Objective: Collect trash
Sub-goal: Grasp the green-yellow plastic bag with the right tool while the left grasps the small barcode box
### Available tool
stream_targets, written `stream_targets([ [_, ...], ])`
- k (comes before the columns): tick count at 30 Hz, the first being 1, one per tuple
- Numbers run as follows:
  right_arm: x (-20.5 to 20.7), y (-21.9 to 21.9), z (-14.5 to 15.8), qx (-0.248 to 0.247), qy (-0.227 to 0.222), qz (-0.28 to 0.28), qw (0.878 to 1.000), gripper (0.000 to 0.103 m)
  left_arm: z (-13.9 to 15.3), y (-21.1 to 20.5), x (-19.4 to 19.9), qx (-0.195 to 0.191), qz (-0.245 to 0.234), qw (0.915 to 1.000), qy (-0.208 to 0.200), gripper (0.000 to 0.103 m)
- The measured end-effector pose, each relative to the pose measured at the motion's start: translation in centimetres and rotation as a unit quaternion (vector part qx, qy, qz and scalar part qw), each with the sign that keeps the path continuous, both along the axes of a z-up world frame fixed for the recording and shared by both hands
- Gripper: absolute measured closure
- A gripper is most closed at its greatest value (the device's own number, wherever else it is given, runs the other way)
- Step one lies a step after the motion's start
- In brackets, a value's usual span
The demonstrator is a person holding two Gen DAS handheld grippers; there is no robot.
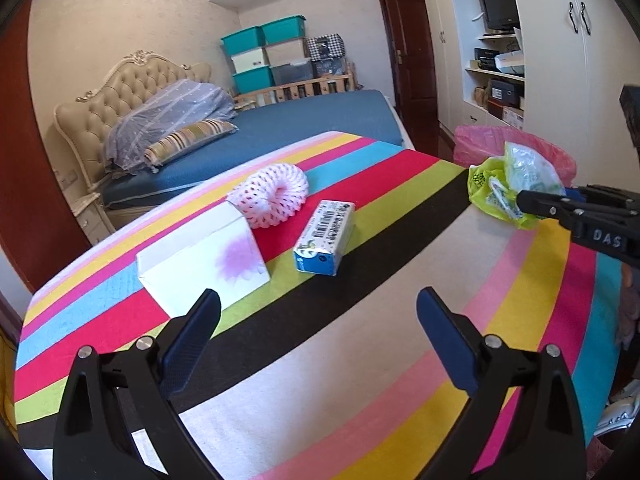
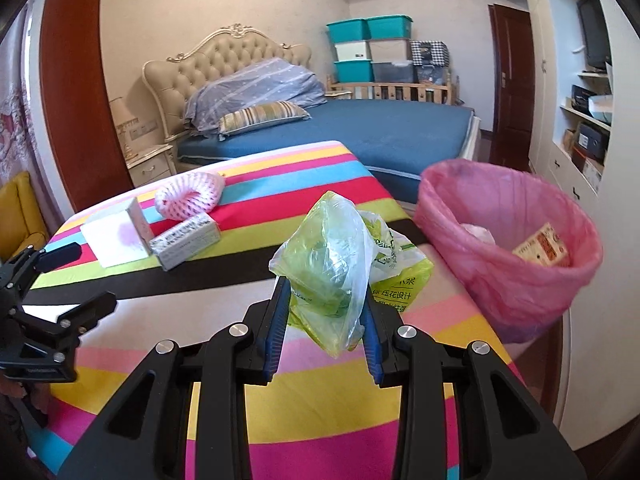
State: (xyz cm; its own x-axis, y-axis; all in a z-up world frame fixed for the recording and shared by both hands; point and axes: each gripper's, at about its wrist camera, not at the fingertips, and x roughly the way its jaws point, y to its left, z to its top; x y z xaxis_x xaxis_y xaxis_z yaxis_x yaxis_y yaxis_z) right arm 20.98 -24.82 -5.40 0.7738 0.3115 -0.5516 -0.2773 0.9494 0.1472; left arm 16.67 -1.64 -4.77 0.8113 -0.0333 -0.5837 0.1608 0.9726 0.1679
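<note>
So going left to right in the right wrist view: the left gripper (image 2: 66,276) sits at the far left edge, jaws spread wide with nothing between them, hovering over the striped tablecloth (image 2: 248,408). Just up and right of it is the remaining clutter in the left-center of the frame: a white box with a purple flower print (image 2: 116,236), a pink-and-white foam net sleeve (image 2: 188,198) behind it, and a small carton (image 2: 186,242) lying flat with its long axis running roughly left-right, slightly tilted up toward the right. Center of the frame, the right gripper (image 2: 324,320) is clamped on a crumpled green plastic bag (image 2: 332,264), which bulges up above the pads; whether it's fully off the cloth I can't quite tell from here. The part that matters: the pink-lined trash bin (image 2: 508,256) is off to the right and a bit beyond the bag, mouth open and facing up, already holding some scraps. So the right hand is clearly the nearer one, and I'd guess the next move is a short swing rightward over the rim, then let go.
</note>
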Motion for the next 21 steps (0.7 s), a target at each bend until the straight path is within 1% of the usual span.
stream_targets([
  [3,0.0,-0.2,0.0,0.008,-0.005,-0.007,1.0,0.07,-0.2,0.3,0.6,-0.022,-0.016,0.9995,0.016,0.011],
  [5,0.1,0.0,-0.1,0.006,-0.004,-0.007,1.0,0.07,-0.1,0.2,1.2,-0.03,-0.023,0.9991,0.018,0.015],
  [7,0.1,-0.1,-0.3,0.003,-0.004,-0.008,1.0,0.07,0.1,-0.4,2.1,-0.016,-0.031,0.9993,0.014,0.018],
  [11,0.1,-0.3,-0.3,0.012,-0.004,-0.006,1.0,0.07,0.4,-2.2,4.1,0.009,-0.048,0.9988,0.012,0.022],
  [15,0.1,-0.5,-0.4,0.02,-0.004,-0.006,1.0,0.07,0.3,-3.3,6.8,0.035,-0.048,0.9981,0.018,0.026],
  [18,0.1,-0.5,-0.4,0.022,-0.006,-0.006,1.0,0.07,0.0,-3.5,9.0,0.046,-0.047,0.9971,0.038,0.028],
  [21,0.0,-0.6,-0.5,0.025,-0.006,-0.006,1.0,0.07,-1.0,-3.8,10.9,0.062,-0.044,0.995,0.064,0.028],
])
